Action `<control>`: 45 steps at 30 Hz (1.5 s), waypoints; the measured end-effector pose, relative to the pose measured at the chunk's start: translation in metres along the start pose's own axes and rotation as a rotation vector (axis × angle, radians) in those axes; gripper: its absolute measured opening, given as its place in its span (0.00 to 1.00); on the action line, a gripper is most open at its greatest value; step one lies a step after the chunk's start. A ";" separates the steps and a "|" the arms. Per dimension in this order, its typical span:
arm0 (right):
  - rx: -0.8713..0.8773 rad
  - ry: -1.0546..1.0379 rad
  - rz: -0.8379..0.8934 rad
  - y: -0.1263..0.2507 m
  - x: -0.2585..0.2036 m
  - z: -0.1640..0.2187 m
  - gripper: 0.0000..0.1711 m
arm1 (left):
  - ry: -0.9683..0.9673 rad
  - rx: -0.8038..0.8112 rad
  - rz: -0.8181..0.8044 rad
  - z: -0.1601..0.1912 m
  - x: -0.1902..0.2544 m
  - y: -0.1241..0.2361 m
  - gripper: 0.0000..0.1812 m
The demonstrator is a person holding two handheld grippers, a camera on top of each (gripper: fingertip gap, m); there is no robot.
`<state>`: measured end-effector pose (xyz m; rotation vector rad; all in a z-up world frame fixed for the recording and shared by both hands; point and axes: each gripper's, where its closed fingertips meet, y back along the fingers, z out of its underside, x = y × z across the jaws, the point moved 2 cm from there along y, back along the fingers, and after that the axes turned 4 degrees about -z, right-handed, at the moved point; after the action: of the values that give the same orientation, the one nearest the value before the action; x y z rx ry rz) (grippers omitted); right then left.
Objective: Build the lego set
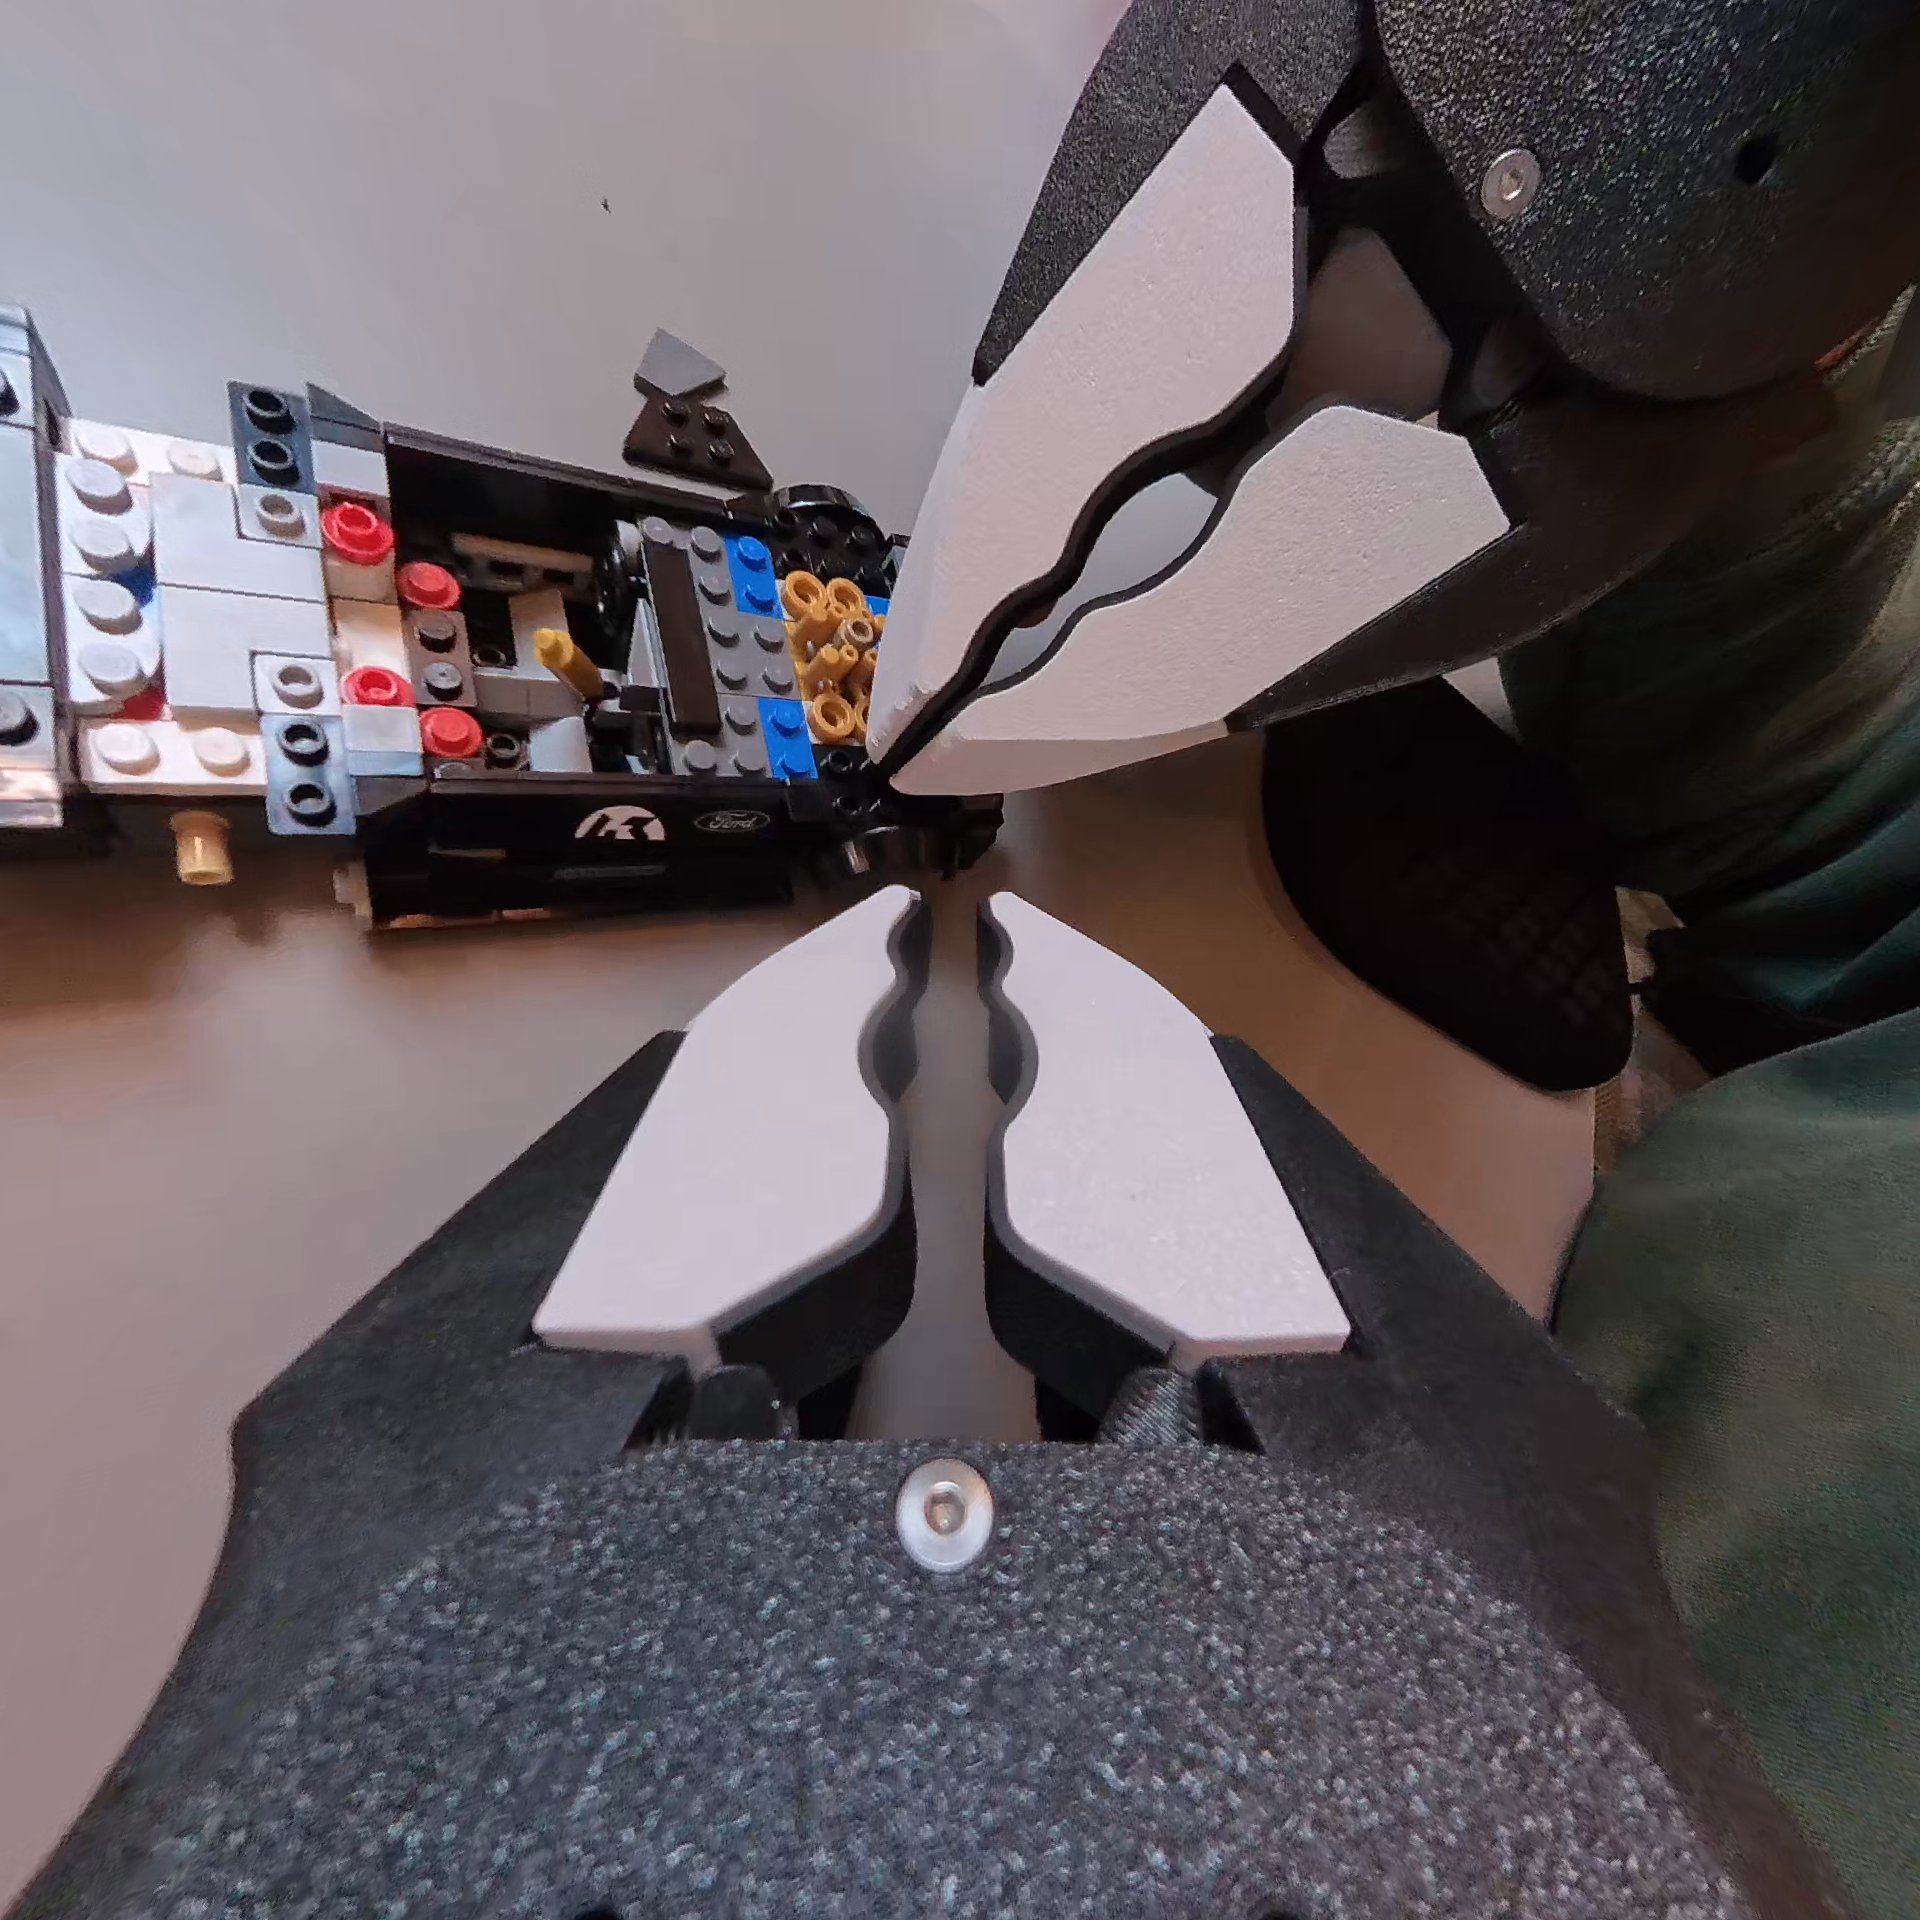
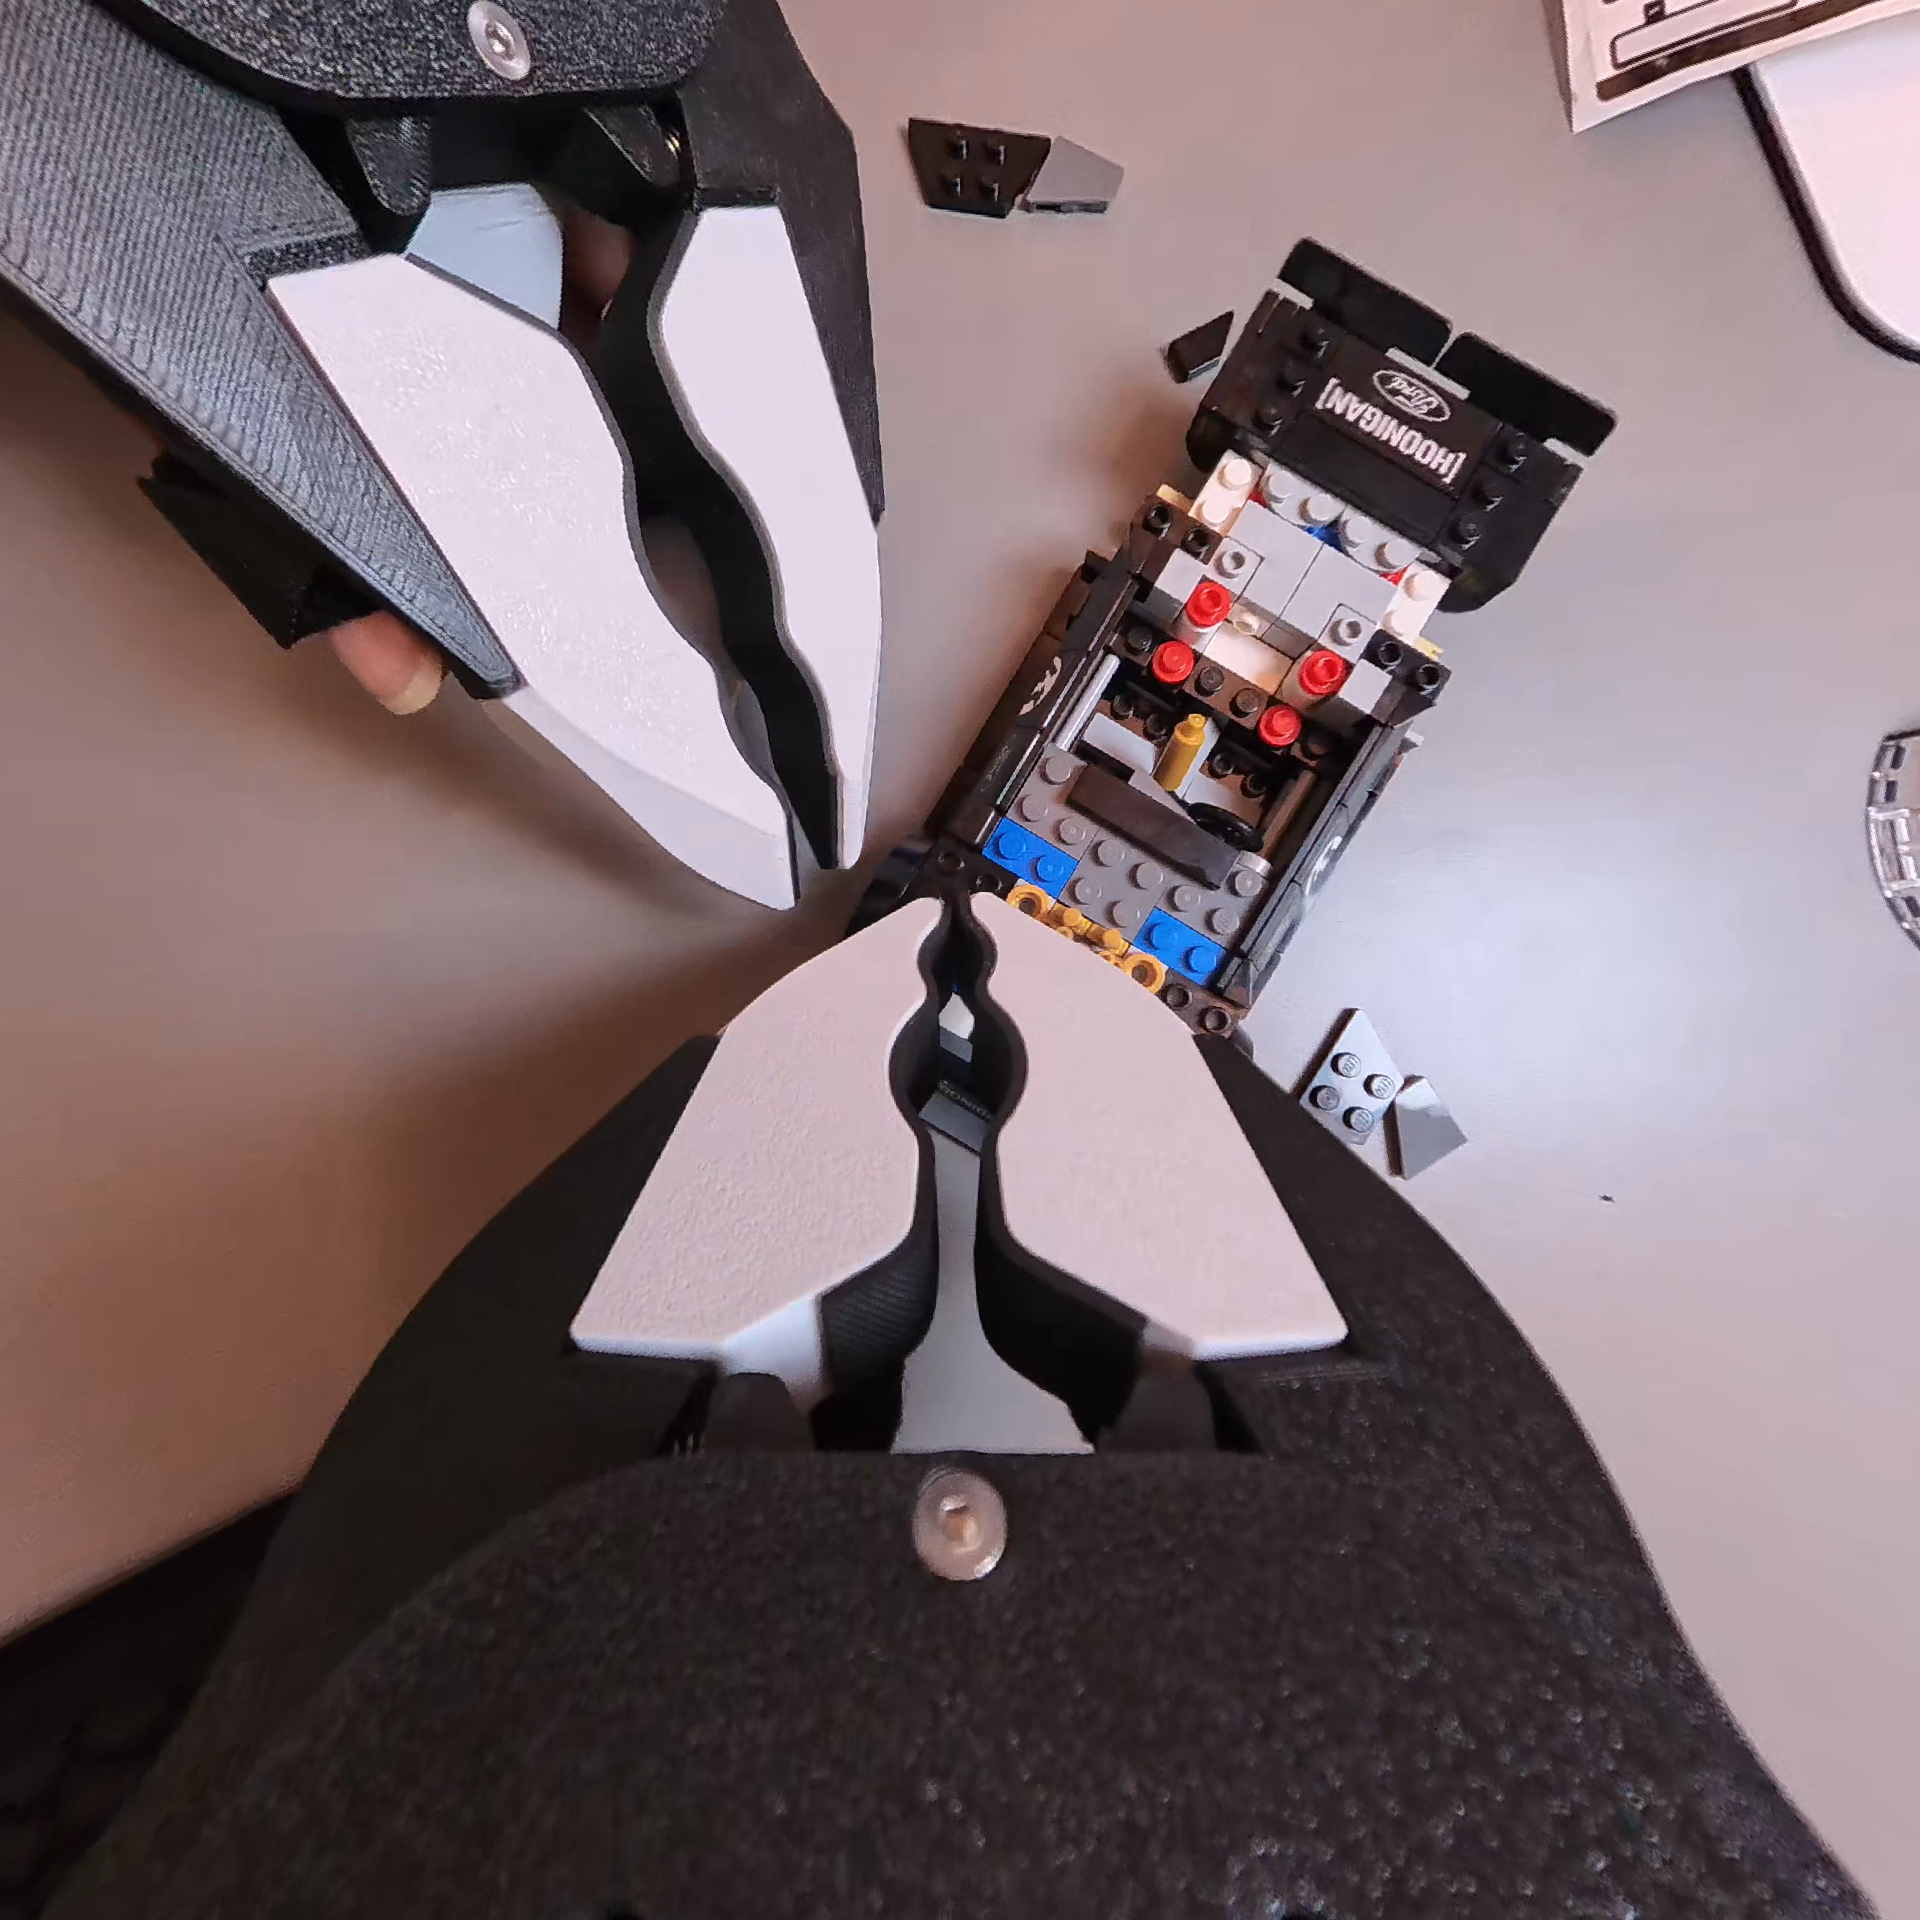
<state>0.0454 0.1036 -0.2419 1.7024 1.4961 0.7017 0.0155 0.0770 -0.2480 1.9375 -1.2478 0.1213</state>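
Note:
The part-built black lego car lies on the table, with red studs, blue plates and a cluster of gold pieces near its front. It also shows in the right wrist view. My right gripper is shut on the car's black front edge; in the left wrist view it comes in from the upper right. My left gripper sits at the same front corner with a narrow gap between its fingers and nothing seen in it. In the right wrist view, the left gripper comes in from the upper left.
A black wedge plate and a grey slope lie beyond the car. A grey wedge plate and a slope lie to its right. A small black slope, a printed sheet and a clear part lie farther off. Less than 4 cm separates the two grippers' tips. About 10 centimeters separates my right fingertips from the slope. Look for it in the left wrist view too.

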 end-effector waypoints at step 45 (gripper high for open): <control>0.108 -0.035 0.379 0.007 0.027 0.029 0.42 | -0.374 0.114 -0.485 -0.018 -0.098 0.056 0.34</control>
<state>0.0775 0.1244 -0.2546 2.0999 1.2161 0.7904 -0.0729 0.1492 -0.2508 2.3805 -0.9717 -0.4447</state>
